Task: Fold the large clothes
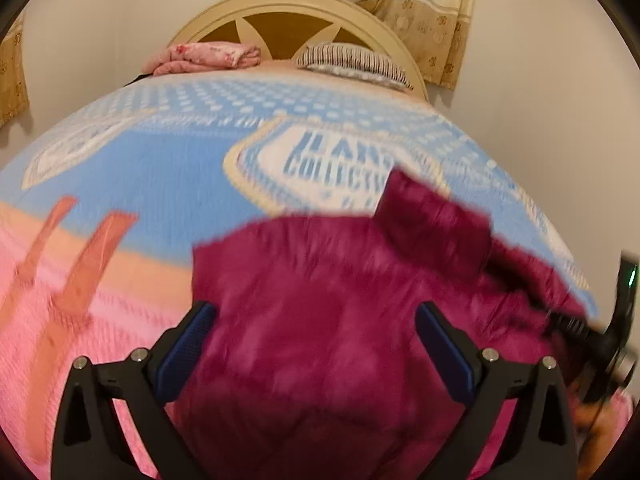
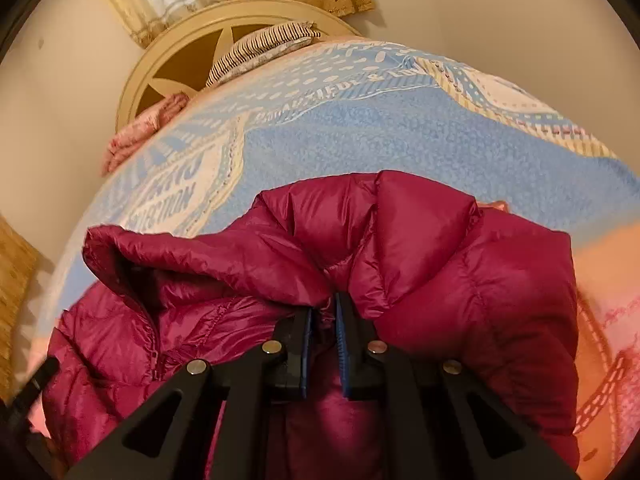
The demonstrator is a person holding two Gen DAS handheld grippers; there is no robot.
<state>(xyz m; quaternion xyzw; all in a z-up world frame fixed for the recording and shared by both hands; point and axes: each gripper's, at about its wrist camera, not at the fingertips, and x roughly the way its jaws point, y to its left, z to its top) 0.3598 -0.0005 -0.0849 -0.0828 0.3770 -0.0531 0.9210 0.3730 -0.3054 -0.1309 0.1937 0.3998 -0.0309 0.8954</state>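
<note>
A magenta puffer jacket (image 1: 320, 320) lies on the bed's blue and pink blanket (image 1: 168, 184). My left gripper (image 1: 316, 312) is open, its blue-padded fingers (image 1: 188, 344) spread wide just above the jacket's body. In the right wrist view the jacket (image 2: 460, 264) is bunched, with its zipper at the left. My right gripper (image 2: 323, 304) is shut on a fold of the jacket, which it lifts off the blanket (image 2: 360, 128). The right gripper also shows at the right edge of the left wrist view (image 1: 600, 340), blurred.
A cream headboard (image 1: 288, 16) stands at the far end of the bed, with a folded pink cloth (image 1: 204, 56) and a striped pillow (image 1: 352, 62) in front of it. Curtains (image 1: 420, 4) hang on the wall behind.
</note>
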